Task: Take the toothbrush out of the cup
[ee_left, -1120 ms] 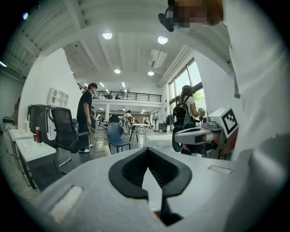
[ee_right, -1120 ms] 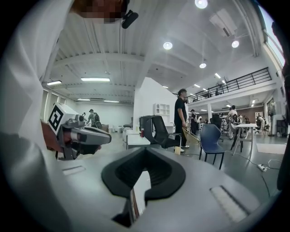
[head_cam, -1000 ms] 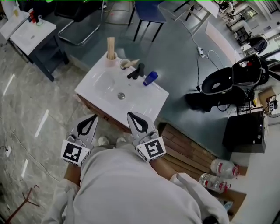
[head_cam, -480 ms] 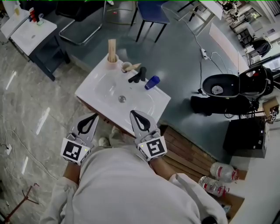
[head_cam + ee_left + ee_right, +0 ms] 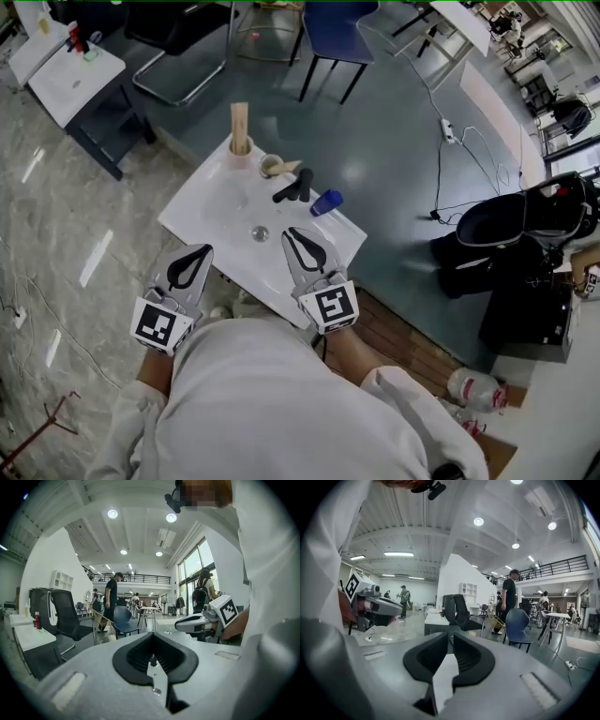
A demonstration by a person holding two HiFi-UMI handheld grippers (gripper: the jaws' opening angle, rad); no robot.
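Observation:
A white sink basin point(image 5: 220, 220) stands on a cabinet ahead of me. On its far rim a tall beige stick point(image 5: 239, 117) stands upright in a pale cup point(image 5: 240, 147). A second small cup point(image 5: 270, 165) sits beside it with a beige piece point(image 5: 292, 168) at its rim; which of the two is the toothbrush I cannot tell. My left gripper point(image 5: 194, 255) point(image 5: 152, 637) is shut and empty, short of the basin's near edge. My right gripper point(image 5: 298, 239) point(image 5: 451, 638) reaches over the basin's near right edge. Its jaws have just been opening to a narrow gap with nothing between them.
A black tap point(image 5: 292, 186) and a blue bottle point(image 5: 325, 201) stand on the basin's right rim, a drain point(image 5: 260, 232) in its bowl. A white side table point(image 5: 70, 80), chairs point(image 5: 333, 28), a black case point(image 5: 511, 225), a cable point(image 5: 450, 141) and water bottles point(image 5: 476, 389) surround me. Several people stand far off.
Both grippers have moved forward towards the basin, which now lies closer under them. The right gripper now reaches over its near edge, and its jaws have parted slightly.

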